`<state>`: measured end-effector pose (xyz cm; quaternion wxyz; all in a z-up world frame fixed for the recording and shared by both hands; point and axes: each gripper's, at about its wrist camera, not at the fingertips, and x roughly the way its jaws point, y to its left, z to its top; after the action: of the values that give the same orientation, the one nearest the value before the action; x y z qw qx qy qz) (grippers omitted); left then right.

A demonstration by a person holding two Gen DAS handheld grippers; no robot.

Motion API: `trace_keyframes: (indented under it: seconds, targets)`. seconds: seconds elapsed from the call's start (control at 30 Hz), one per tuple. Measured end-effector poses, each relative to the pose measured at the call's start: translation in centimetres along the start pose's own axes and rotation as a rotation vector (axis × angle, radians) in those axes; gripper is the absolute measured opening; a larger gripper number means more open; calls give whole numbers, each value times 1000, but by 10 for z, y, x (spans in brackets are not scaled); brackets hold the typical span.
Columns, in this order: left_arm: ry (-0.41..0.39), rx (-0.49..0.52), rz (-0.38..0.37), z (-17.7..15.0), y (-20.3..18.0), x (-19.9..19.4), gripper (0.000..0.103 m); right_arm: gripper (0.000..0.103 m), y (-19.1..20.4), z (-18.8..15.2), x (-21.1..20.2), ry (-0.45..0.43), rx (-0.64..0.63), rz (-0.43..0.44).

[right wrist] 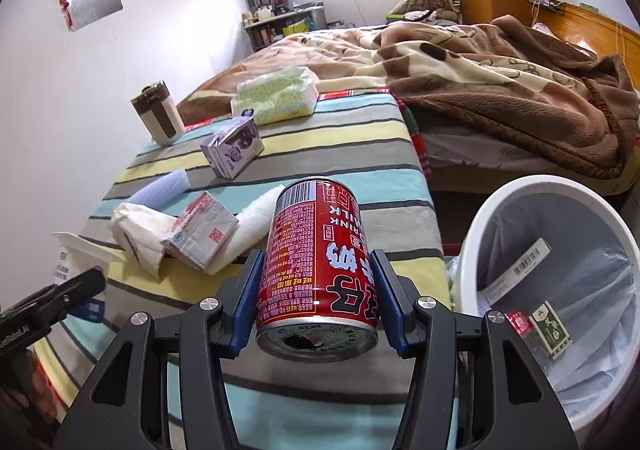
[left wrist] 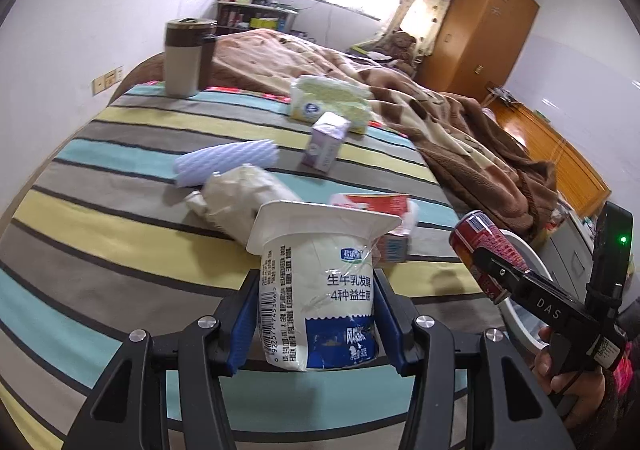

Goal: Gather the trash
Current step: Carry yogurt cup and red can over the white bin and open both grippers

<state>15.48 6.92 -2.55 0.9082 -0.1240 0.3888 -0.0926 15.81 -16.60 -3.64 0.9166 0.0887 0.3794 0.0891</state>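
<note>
Trash in both grips: red can [right wrist: 318, 270] clamped in right gripper [right wrist: 316, 304], yogurt cup [left wrist: 320, 286] clamped in left gripper [left wrist: 316, 320]. Best carried level over white bin [right wrist: 500, 205] before release. Cartons left beyond on striped cover [right wrist: 328, 165].

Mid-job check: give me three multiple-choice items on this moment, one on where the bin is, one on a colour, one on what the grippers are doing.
1. Where is the trash bin?
A. On the striped cloth
B. Beside the table, to the right of the red can
C. On the bed

2. What colour is the upright carton near the tissue pack?
A. Purple
B. Green
C. Orange

3. What does the left gripper hold?
A. Nothing
B. A mug
C. A white yogurt cup

Answers: 1 B, the right wrist view shows the bin past the table's edge. 2 A, its sides are purple. 3 C, the blue pads press the cup's sides; the right gripper clamps the can.
</note>
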Motion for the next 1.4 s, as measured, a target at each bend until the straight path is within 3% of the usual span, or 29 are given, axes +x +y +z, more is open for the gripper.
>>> trace_keyframes:
  seconds: [0.7, 1.03, 1.4]
  targets:
    - [-22, 212, -115, 7, -122, 11, 53, 54, -68, -4, -57, -109, 99, -90]
    - [8, 314, -187, 1, -191, 31, 53, 54, -109, -9, -72, -125, 160, -160]
    - [64, 383, -252, -9, -241, 59, 53, 54, -141, -18, -75, -108, 219, -236]
